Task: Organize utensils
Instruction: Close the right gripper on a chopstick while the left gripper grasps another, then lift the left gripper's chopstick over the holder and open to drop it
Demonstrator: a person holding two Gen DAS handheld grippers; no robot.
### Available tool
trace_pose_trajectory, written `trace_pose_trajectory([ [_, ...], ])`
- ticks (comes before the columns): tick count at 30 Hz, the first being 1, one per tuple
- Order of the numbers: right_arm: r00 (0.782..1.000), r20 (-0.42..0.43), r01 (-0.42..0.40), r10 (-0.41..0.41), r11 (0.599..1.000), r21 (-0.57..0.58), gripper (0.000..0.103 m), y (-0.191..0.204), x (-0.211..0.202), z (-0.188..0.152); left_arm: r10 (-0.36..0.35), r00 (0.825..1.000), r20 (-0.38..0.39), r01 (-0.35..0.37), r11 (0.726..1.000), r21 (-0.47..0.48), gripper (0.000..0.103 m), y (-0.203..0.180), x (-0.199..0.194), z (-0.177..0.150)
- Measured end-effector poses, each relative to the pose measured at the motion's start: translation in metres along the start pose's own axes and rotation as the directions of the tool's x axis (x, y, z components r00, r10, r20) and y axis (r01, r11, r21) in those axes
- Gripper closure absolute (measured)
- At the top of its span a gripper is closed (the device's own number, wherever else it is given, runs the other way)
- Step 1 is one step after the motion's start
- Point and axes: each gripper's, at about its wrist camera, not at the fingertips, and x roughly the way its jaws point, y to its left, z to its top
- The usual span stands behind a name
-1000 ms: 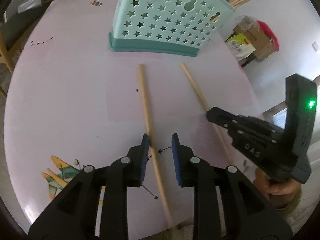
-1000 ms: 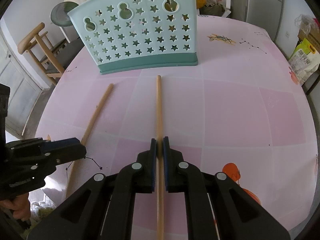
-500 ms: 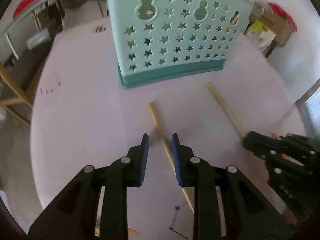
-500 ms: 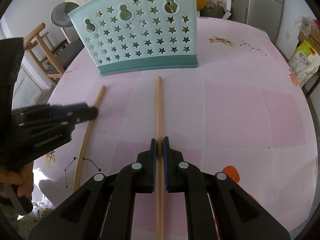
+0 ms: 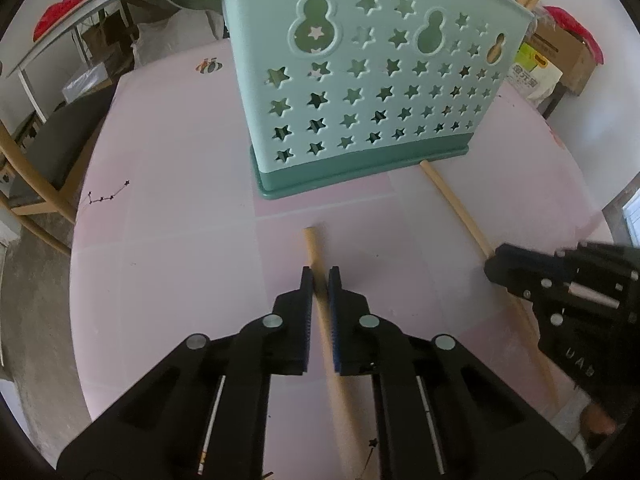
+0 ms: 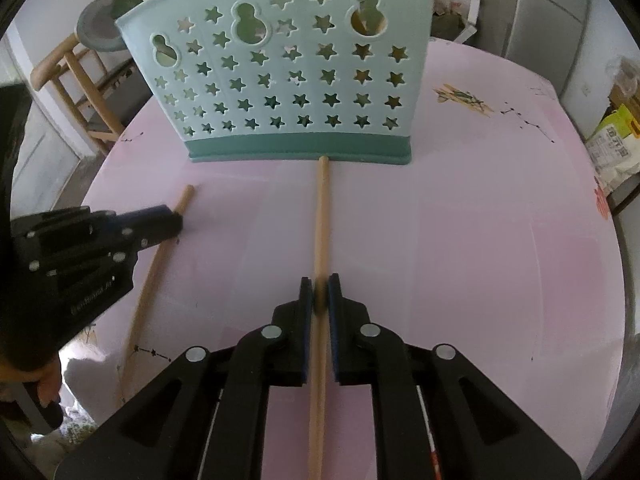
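two long, pale wooden chopsticks are seen lying on a round pink table (image 6: 480, 240), both plain, round in section and blunt at the far end. the left chopstick (image 5: 312, 248) is straddled near its far tip by the left gripper (image 5: 319, 280), whose blue-padded jaws are narrowed close around it; whether the pads actually press on the wood cannot be told. the right chopstick (image 6: 321, 216) is clamped between the jaws of the right gripper (image 6: 320, 288), the pads drawn tight against its sides, and its far end is set touching the dark green base of a mint-green utensil holder (image 6: 280, 80). the holder is stood upright on the table, its pale wall pierced with rows of star cut-outs and three gourd-shaped holes along the top. the left chopstick's tip is left short of the holder's base, apart from it. a wooden chair (image 6: 72, 76) is seen beyond the table's edge.
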Motion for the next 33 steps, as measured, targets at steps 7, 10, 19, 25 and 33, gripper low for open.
trace_pose_trajectory([
  [7,1.0,-0.01,0.017,-0.018,0.999,-0.04,0.078,0.0,0.01,0.021,-0.016,1.0,0.015,0.016,1.0,-0.017,0.098,0.007,0.0,-0.004],
  [10,0.999,0.002,0.049,-0.049,0.997,-0.067,0.079,0.005,0.015,0.029,-0.019,1.0,0.021,0.02,1.0,-0.017,0.098,0.009,0.0,-0.007],
  [19,0.999,0.046,0.01,-0.009,1.0,-0.012,0.096,-0.001,-0.001,0.029,-0.109,0.99,0.09,0.119,0.986,-0.113,0.098,0.033,-0.024,-0.007],
  [25,0.981,0.169,-0.114,0.096,0.988,0.101,0.096,-0.032,-0.055,0.028,-0.172,0.956,0.237,0.207,0.97,-0.131,0.098,0.052,-0.082,-0.002],
  [33,0.937,0.32,-0.204,0.14,0.963,0.176,0.096,-0.059,-0.112,0.021,-0.243,0.855,0.458,0.297,0.954,-0.048,0.098,0.059,-0.175,0.022],
])
